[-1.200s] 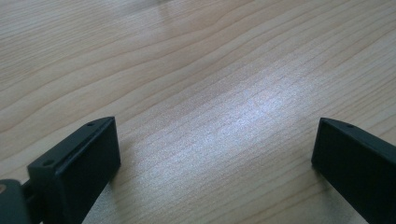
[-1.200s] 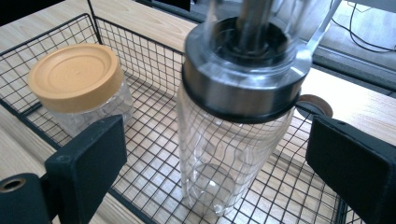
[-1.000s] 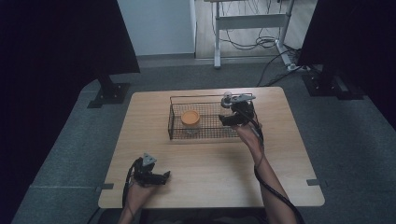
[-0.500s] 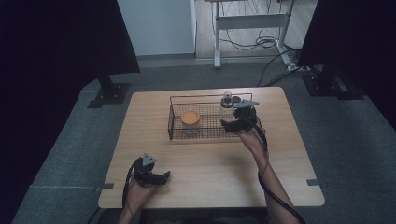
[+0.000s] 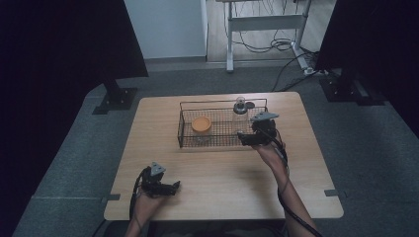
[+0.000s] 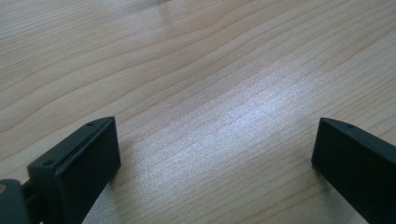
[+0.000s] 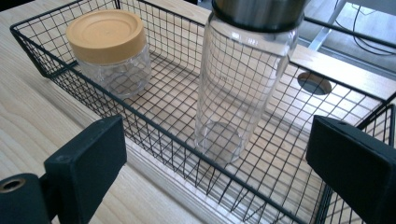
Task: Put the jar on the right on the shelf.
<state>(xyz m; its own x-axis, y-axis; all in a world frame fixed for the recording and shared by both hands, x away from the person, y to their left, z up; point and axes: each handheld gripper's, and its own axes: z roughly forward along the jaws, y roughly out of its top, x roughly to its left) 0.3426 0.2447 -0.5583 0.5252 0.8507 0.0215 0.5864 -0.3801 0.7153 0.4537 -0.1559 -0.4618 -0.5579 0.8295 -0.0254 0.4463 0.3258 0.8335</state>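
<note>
Nearest the person, the left claw (image 5: 165,187) rests low at the counter's (image 5: 222,173) front-left edge, well apart from the work; its own view looks down on bare wood grain, jaws spread wide with nothing between them. Farther out, the right claw (image 5: 249,139) hangs just at the near rim of the black wire basket (image 5: 184,129), toward its right end, and is plainly the hand nearer the load. Its jaws stand wide apart and hold nothing. Directly ahead of it, inside the basket, stands the tall clear bottle (image 7: 243,88) with a metal cap, upright, long axis vertical, its base on the mesh floor and framed between the two jaws but beyond their tips, not touched. The coming move likely turns on this: bottle lies straight forward over the basket wall, so the claw would need to clear the rim before closing on the glass. Farther left in the basket sits the short jar with an orange lid (image 7: 107,46), apart from the bottle. The right gripper view shows the bottle's transparency and the gap to the jaws; the high view gives the basket's place on the counter and both hands at once.
</note>
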